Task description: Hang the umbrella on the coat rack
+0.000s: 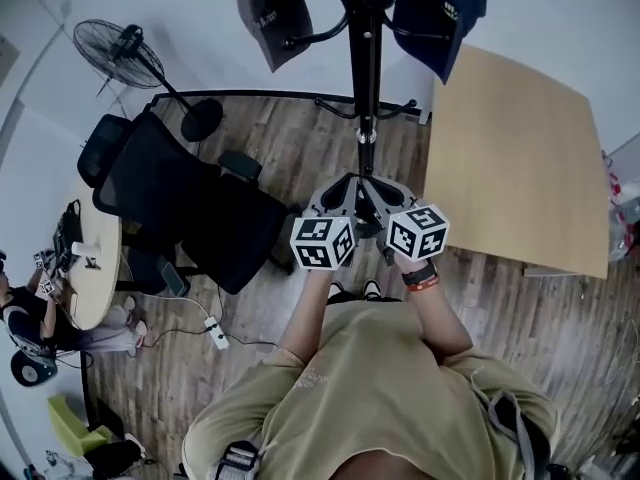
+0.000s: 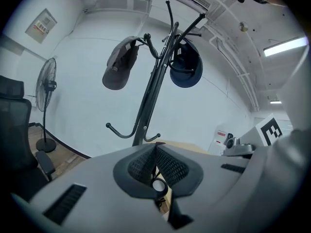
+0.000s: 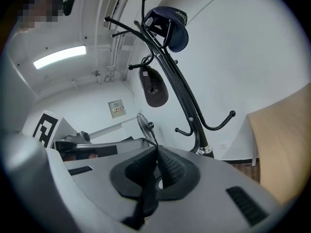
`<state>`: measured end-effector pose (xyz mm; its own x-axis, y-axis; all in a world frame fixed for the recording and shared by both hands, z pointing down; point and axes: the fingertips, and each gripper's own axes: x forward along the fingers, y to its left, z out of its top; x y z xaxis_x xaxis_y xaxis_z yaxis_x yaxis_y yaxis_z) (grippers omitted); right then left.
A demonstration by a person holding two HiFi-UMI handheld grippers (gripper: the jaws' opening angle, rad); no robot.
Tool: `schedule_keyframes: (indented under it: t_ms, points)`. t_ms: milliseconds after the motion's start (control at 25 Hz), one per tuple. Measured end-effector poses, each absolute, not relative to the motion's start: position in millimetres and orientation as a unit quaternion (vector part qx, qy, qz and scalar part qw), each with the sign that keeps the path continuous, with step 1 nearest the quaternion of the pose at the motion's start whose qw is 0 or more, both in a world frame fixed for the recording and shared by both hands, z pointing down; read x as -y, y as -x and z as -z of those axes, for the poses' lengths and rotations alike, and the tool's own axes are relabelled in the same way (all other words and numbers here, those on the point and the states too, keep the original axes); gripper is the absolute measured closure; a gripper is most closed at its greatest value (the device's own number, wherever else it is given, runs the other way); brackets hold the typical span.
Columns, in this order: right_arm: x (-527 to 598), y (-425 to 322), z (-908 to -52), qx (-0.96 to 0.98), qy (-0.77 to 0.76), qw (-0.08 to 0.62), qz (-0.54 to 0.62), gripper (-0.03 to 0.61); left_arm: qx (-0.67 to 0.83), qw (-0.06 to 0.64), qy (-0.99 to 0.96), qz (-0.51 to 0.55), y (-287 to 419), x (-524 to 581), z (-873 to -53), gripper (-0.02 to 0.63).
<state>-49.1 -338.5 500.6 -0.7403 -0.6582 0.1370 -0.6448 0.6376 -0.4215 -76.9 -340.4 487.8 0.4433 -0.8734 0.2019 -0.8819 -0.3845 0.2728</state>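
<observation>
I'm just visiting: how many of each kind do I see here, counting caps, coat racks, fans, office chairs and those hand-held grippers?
Caps: 2 (grey cap, navy cap)
Coat rack: 1
Fan: 1
Office chair: 1
Grippers: 2 (left gripper, right gripper, each shut on a black strap)
Total: 7

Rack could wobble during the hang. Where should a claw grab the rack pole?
Take the pole on its bare stretch between the caps and the low hooks: straight, upright, thin, nothing hung there. Come level from the person's side, jaws either side. Left claw and right claw both look shut on a dark strap.
</observation>
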Motion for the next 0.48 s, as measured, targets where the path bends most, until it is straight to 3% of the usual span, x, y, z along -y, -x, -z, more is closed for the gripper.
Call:
schedule_keyframes:
  t_ms: [480]
  points:
    - [351.6, 38.0, -525.0, -0.874, 0.414, 0.002, 0.252, 0.559, 0.469, 0.183, -0.862, -0.054, 69.1, 354.1, -516.3, 0.589]
